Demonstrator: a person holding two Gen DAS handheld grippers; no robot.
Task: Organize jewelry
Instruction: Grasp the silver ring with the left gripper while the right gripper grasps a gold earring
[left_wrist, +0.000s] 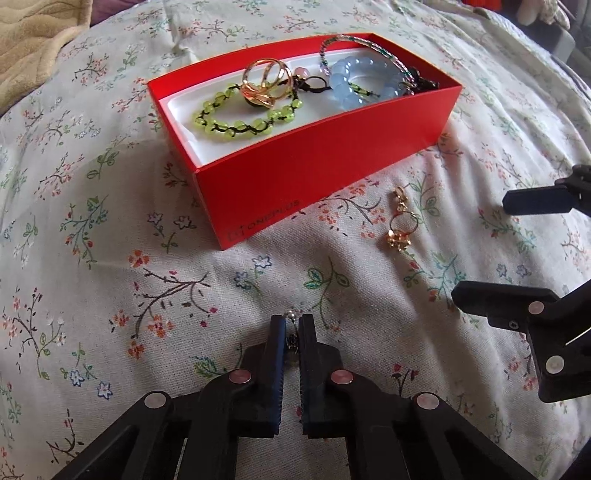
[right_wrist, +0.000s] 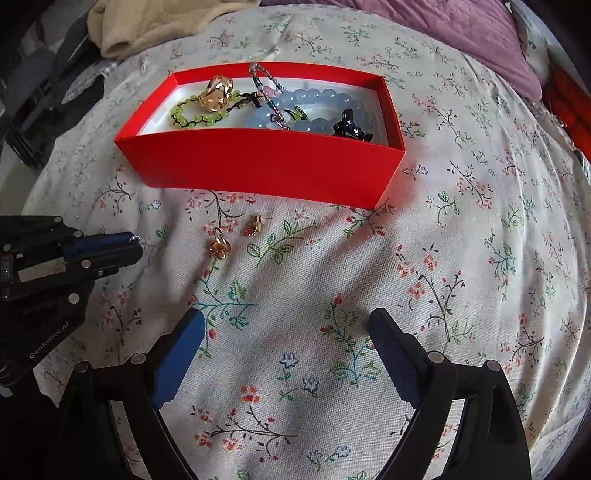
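A red box (left_wrist: 317, 166) (right_wrist: 258, 166) lies on the floral bedspread and holds a green bead bracelet (left_wrist: 243, 118) (right_wrist: 195, 114), a gold ring (left_wrist: 264, 86) (right_wrist: 218, 94), a blue bead bracelet (left_wrist: 364, 81) (right_wrist: 317, 105), a thin bead chain (right_wrist: 267, 92) and a black clip (right_wrist: 351, 127). My left gripper (left_wrist: 293, 325) (right_wrist: 129, 247) is shut on a small pearl-tipped piece (left_wrist: 292, 314), just above the cloth. A gold ring (left_wrist: 400, 230) (right_wrist: 220, 246) and a gold earring (left_wrist: 400, 194) (right_wrist: 255, 226) lie loose in front of the box. My right gripper (right_wrist: 286, 328) (left_wrist: 480, 251) is open and empty.
A beige blanket (left_wrist: 37, 40) (right_wrist: 159, 26) lies bunched at the far left of the bed. A purple cover (right_wrist: 461, 33) lies at the far right, with red items (right_wrist: 569, 110) past the bed's edge.
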